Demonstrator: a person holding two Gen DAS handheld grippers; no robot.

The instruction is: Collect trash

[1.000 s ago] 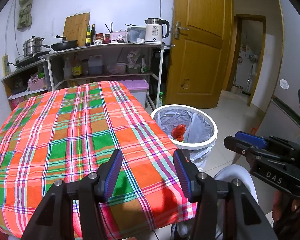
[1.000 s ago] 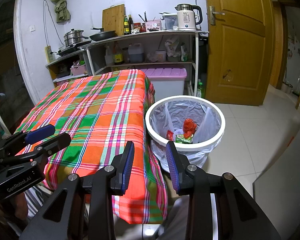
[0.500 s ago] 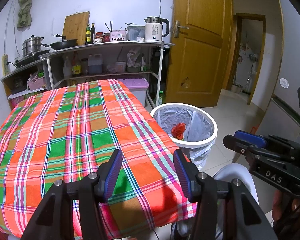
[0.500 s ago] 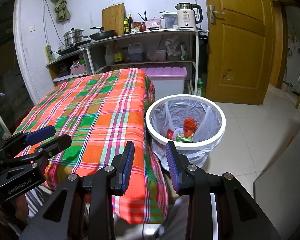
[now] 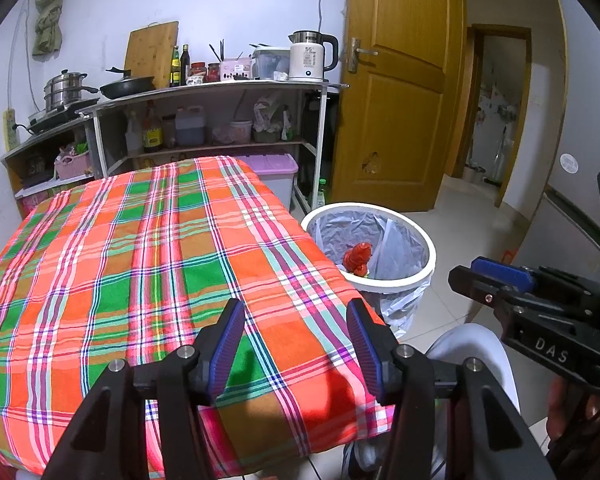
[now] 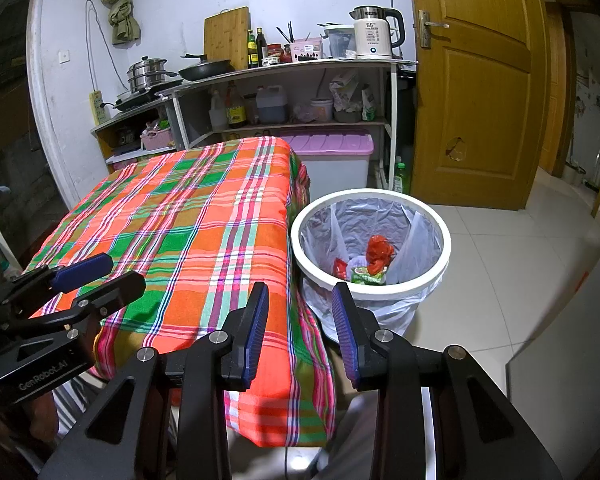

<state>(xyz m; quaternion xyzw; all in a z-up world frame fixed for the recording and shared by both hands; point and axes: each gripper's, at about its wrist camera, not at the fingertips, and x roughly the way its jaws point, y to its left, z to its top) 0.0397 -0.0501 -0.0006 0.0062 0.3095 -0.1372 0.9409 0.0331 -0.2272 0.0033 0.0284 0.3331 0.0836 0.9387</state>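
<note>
The left hand-held gripper (image 5: 296, 334) hangs above the near edge of the worktop (image 5: 140, 248), its 2 blue-padded fingers (image 5: 230, 334) spread wide with nothing between them. The right hand-held gripper (image 6: 300, 330) sits off the worktop's right corner (image 6: 204, 240), between the cloth's drop and the bin, released as well, with only a gap between its pads (image 6: 258, 326). Each tool shows in the other's camera: the right one at the right edge of the left view (image 5: 496, 280), the left one at the left edge of the right view (image 6: 88, 276). A plaid cloth in orange, green and pink (image 5: 100, 280) covers the worktop. The white trash bin (image 6: 444, 240), lined with a pale plastic bag (image 6: 412, 304), stands on the tiled floor (image 6: 500, 264) just beside the worktop's right side. The trash lies inside it: a crumpled red wrapper (image 6: 378, 252) on top, with a green packet (image 6: 366, 278) and a smaller red packet (image 6: 340, 267) beside it at the bottom; from the left camera only the red wrapper (image 5: 358, 258) shows clearly. Behind stand a shelf unit (image 6: 300, 68) carrying a white kettle (image 6: 374, 38), a black pan (image 6: 206, 69), a steel pot (image 6: 146, 72) and a wooden cutting board (image 6: 226, 38), a lilac-lidded storage box (image 6: 332, 146) under it, and a wooden door (image 6: 476, 92) to the right.
</note>
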